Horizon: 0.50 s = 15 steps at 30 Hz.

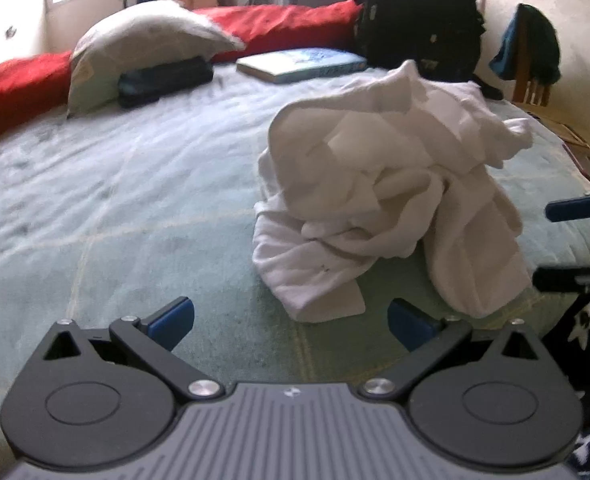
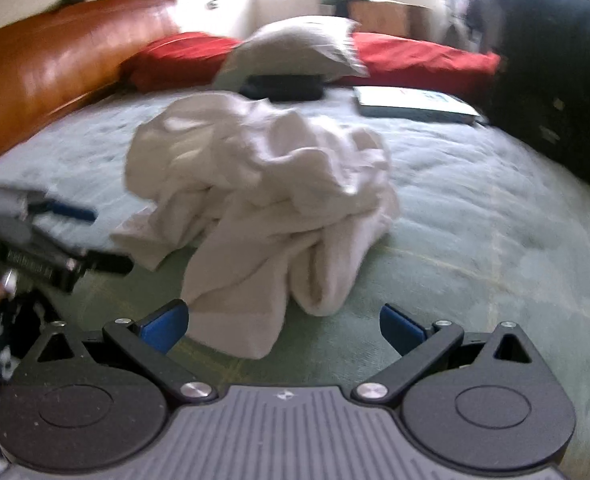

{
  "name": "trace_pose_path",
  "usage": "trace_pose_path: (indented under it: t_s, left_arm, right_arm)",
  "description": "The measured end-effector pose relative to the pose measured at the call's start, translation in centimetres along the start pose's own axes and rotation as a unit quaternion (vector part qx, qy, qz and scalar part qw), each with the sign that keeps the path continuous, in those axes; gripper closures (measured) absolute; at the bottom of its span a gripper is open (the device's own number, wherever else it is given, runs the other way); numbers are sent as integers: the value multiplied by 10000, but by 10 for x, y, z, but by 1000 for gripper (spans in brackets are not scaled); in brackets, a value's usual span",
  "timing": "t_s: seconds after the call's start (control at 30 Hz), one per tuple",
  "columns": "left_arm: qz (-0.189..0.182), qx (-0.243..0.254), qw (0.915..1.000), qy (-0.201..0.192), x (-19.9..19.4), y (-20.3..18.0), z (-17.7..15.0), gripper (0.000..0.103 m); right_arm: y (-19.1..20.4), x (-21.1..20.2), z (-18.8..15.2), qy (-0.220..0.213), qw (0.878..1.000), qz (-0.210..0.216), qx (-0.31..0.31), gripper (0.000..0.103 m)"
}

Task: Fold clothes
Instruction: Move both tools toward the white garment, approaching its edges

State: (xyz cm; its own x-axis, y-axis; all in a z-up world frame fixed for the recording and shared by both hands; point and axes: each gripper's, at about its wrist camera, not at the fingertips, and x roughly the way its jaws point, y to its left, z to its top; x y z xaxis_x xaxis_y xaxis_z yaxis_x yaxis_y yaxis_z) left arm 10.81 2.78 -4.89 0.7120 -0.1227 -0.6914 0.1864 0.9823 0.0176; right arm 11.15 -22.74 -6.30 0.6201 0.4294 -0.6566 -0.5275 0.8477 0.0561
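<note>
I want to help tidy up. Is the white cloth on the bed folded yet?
Not folded. The white cloth sits in a crumpled heap on the bed, with loose ends sticking out. Both grippers are open, not holding it.

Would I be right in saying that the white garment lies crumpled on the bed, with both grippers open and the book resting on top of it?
Not quite: the book lies apart from the white garment, farther back on the bed, as the left wrist view shows. The left gripper and right gripper are indeed open.
</note>
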Motion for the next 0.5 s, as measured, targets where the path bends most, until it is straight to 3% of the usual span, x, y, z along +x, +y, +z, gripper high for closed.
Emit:
trace_pose_path:
  t_s: [0.13,0.37,0.5]
  left_arm:
    - [114,329,9994,26,-4,-7,-3,1]
    - [-301,159,9988,347,3,-6,-3,1]
    - [-126,104,9993,338,5,-6,2,1]
  right_arm:
    - [3,3,-3,157,9997,50,-154,0]
    - [-1,-5,1,-51,10000,42,-22,0]
    - [-2,-10,3,-149,9998,26,-145,0]
